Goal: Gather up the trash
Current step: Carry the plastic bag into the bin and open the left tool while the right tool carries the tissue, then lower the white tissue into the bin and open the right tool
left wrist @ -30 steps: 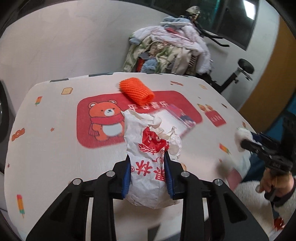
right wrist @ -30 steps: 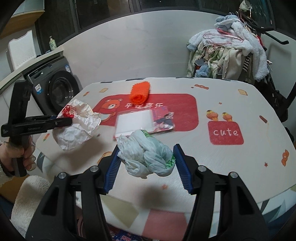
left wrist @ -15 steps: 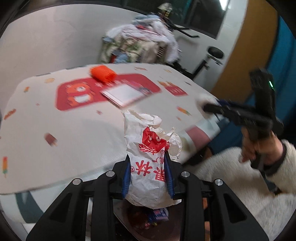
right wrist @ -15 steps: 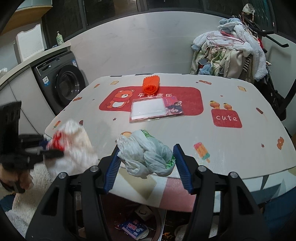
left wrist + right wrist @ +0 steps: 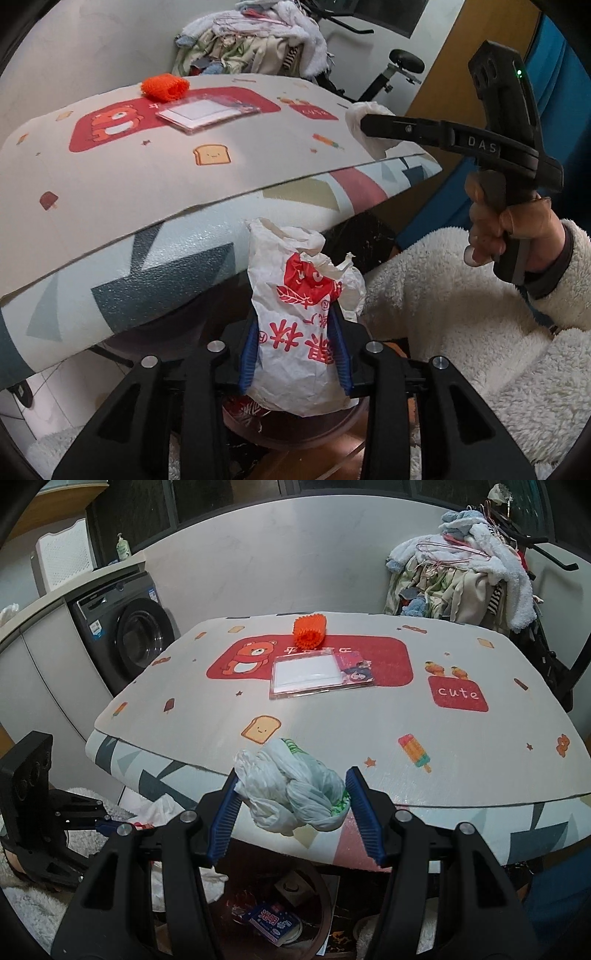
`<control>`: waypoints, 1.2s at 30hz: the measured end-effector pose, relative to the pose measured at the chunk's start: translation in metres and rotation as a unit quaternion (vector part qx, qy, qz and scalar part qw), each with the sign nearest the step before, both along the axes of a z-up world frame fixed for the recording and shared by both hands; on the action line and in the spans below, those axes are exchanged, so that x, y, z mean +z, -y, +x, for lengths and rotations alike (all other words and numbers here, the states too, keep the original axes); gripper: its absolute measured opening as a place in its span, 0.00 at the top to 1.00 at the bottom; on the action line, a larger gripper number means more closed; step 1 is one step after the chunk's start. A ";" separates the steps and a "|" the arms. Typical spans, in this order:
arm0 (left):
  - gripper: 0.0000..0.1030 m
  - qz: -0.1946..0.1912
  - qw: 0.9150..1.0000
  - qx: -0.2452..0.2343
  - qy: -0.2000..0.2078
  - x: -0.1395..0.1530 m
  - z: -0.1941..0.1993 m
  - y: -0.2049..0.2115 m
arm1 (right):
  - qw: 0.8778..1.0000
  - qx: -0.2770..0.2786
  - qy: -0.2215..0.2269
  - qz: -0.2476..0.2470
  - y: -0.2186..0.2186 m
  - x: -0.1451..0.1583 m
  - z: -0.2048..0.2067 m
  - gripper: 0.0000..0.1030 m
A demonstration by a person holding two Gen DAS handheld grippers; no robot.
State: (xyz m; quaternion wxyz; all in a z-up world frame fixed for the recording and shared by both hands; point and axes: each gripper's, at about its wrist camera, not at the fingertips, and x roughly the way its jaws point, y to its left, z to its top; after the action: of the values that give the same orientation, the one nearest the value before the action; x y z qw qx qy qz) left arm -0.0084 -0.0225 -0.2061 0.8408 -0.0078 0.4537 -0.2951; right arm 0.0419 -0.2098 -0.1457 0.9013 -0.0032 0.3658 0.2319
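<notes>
Left wrist view: desk (image 5: 110, 192) fills the upper half, its near edge draped with a patterned cover; the left gripper (image 5: 295, 350) sits below that edge, over a round brown bin (image 5: 314, 430) with red-printed litter already in it. The fingers (image 5: 247, 354) have just been easing apart, with the crumpled white paper bag (image 5: 295, 325) between them and the pads touching its sides. Risk one: the bag is tall and light, and the bin rim is only partly visible under it, so if it tips as the grip loosens it could fall outside the bin or catch on the cover's hanging edge.

Right wrist view: the right gripper (image 5: 291, 805) pinches a wadded pale plastic bag (image 5: 291, 790) at a moderate spread, held over the near edge of the desk. The bin (image 5: 321, 893) shows below under the desk, with a blue packet inside. Risk two: both grippers are heading to the same small opening, and the left tool sits at the lower left of this view, close enough to collide. Risk three: soft plastic can spring open or cling to a pad when let go.

On the desk remain an orange mesh sleeve (image 5: 309, 631) near the far edge and a flat clear case (image 5: 317, 675) at centre. It is unclear whether either counts as trash.
</notes>
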 end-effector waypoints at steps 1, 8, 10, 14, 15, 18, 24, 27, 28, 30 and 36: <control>0.59 0.001 1.000 -0.002 -0.002 -0.001 0.002 0.001 | 1.000 0.000 -0.001 0.000 0.000 -0.001 0.000 0.44; 0.31 -0.003 1.000 0.009 0.002 -0.003 0.011 -0.001 | 1.000 0.002 -0.004 -0.004 0.000 -0.010 -0.005 0.44; 0.28 -0.007 1.000 0.019 0.010 0.001 0.010 -0.005 | 1.000 0.006 -0.007 -0.012 -0.002 -0.015 -0.008 0.44; 0.22 -0.003 0.998 0.043 0.040 0.013 0.006 -0.015 | 1.000 0.014 -0.018 -0.021 -0.004 -0.030 -0.018 0.44; 0.20 0.003 0.997 0.051 0.055 0.017 0.004 -0.018 | 0.999 0.016 -0.023 -0.024 -0.004 -0.036 -0.020 0.44; 0.15 0.013 0.995 0.062 0.080 0.027 0.000 -0.025 | 0.999 0.020 -0.035 -0.032 -0.007 -0.047 -0.027 0.44; 0.13 0.022 0.990 0.088 0.105 0.038 -0.004 -0.041 | 0.997 0.041 -0.047 -0.051 -0.020 -0.064 -0.038 0.43; 0.11 0.024 0.987 0.106 0.120 0.040 -0.009 -0.049 | 0.997 0.048 -0.044 -0.046 -0.024 -0.065 -0.040 0.43; 0.10 0.023 0.986 0.110 0.122 0.039 -0.011 -0.050 | 0.997 0.049 -0.044 -0.043 -0.024 -0.065 -0.041 0.43; 0.10 0.020 0.985 0.119 0.125 0.038 -0.014 -0.052 | 0.997 0.051 -0.048 -0.038 -0.025 -0.068 -0.042 0.43; 0.09 0.027 0.980 0.163 0.114 0.031 -0.012 -0.057 | 0.993 0.074 -0.054 -0.068 -0.040 -0.081 -0.047 0.43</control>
State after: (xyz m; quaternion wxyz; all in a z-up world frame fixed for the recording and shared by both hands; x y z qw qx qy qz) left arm -0.0202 0.0345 -0.1752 0.9237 -0.0251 0.3553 -0.1410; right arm -0.0056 -0.1703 -0.2265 0.8580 -0.0790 0.4280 0.2727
